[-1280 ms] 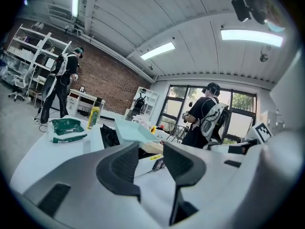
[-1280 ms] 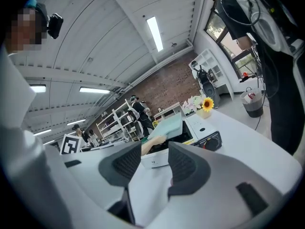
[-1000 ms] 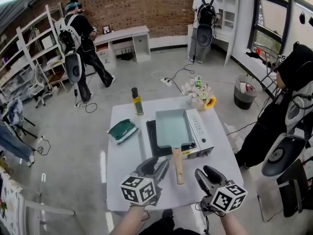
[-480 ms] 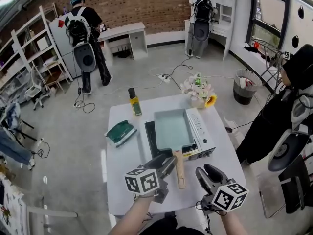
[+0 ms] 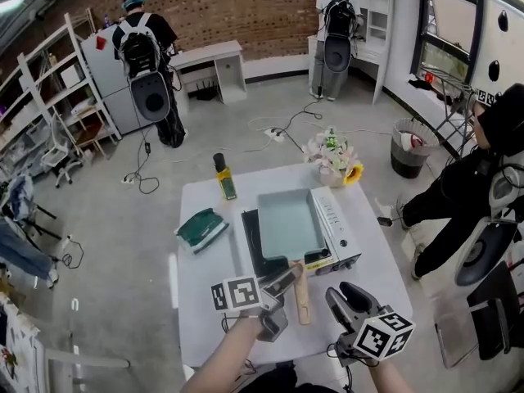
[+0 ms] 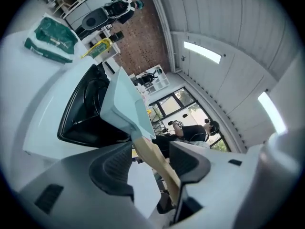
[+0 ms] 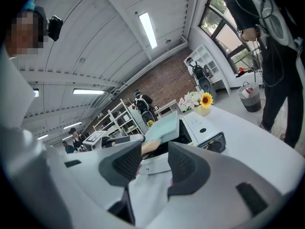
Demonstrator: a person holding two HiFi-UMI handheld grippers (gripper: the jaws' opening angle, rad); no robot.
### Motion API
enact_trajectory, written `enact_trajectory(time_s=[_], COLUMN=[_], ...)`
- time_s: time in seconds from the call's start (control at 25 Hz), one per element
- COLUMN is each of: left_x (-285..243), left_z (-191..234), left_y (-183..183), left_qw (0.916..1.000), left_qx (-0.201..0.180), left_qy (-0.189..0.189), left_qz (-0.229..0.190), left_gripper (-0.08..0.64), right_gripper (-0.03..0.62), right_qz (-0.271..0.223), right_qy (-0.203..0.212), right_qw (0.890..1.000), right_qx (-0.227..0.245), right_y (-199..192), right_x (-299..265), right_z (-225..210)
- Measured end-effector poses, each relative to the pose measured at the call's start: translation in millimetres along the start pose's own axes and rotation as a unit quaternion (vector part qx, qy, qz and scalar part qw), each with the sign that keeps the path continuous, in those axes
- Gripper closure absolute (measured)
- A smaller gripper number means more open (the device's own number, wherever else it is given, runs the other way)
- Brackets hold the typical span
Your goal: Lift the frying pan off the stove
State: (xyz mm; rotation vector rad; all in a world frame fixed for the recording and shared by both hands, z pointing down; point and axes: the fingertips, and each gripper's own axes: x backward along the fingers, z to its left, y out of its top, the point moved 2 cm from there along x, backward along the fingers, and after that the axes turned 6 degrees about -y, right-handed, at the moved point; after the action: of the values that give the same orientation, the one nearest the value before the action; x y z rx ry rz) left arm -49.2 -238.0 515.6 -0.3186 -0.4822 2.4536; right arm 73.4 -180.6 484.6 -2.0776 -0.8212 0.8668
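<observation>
The pale teal rectangular frying pan point(image 5: 288, 222) rests on the black-topped white stove point(image 5: 336, 223) on the white table point(image 5: 205, 301). Its wooden handle point(image 5: 300, 293) points toward me. My left gripper point(image 5: 282, 301) is rolled on its side at the handle. In the left gripper view the handle point(image 6: 157, 159) runs between the jaws of the left gripper point(image 6: 152, 156), which have just been opening and stand wide; neither pad presses on it. My right gripper point(image 5: 348, 297) hovers open and holds nothing, to the right of the handle. In the right gripper view the right gripper point(image 7: 155, 161) points toward the pan point(image 7: 164, 125).
A green pouch point(image 5: 201, 228) and a yellow bottle point(image 5: 223, 177) lie left of the stove, and flowers point(image 5: 332, 152) stand behind it. A person in black point(image 5: 483, 170) is close to the table's right side. Two people stand at the far wall. Cables lie on the floor.
My left gripper has moved right to the pan's handle and rolled onto its side, its jaws now on either side of the handle. The right gripper has stayed put.
</observation>
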Motion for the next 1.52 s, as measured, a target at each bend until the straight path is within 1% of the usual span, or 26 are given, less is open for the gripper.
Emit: enact_trajectory(time_s=[0.16, 0.28, 0.36, 0.64, 0.76, 1.12, 1.24, 1.36, 1.52], left_x=[-11, -18, -23, -34, -37, -43, -43, -43, -41], left_z=[3, 7, 9, 10, 10, 11, 12, 13, 13], left_y=[0, -4, -5, -4, -2, -1, 0, 0, -1], left_qw=[0.9987, 0.9951, 0.9933, 0.9928, 0.9924, 0.9895, 0.9889, 0.9882, 0.9873], left_qx=[0.047, 0.091, 0.105, 0.094, 0.09, 0.103, 0.106, 0.113, 0.118], left_qy=[-0.014, -0.024, -0.028, -0.028, -0.03, -0.032, -0.031, -0.031, -0.035], left_qz=[0.016, 0.032, 0.04, 0.068, 0.078, 0.096, 0.099, 0.098, 0.101], left_gripper=[0.339, 0.339, 0.339, 0.339, 0.339, 0.354, 0.358, 0.365, 0.367], right_gripper=[0.433, 0.433, 0.433, 0.434, 0.44, 0.446, 0.445, 0.443, 0.415], right_qz=[0.001, 0.005, 0.006, 0.013, 0.02, 0.054, 0.075, 0.09, 0.109], right_qy=[0.002, 0.001, 0.001, 0.008, 0.017, 0.054, 0.084, 0.11, 0.138], right_qw=[1.0, 1.0, 1.0, 1.0, 1.0, 0.996, 0.992, 0.986, 0.976], right_qx=[-0.002, -0.003, -0.005, -0.006, -0.013, -0.041, -0.061, -0.091, -0.129], right_y=[2, 1, 0, -1, -2, -6, -9, -11, -11], right_x=[0, 1, 0, -6, -9, -19, -26, -30, -35], right_z=[0, 0, -1, 4, 8, 14, 21, 26, 33])
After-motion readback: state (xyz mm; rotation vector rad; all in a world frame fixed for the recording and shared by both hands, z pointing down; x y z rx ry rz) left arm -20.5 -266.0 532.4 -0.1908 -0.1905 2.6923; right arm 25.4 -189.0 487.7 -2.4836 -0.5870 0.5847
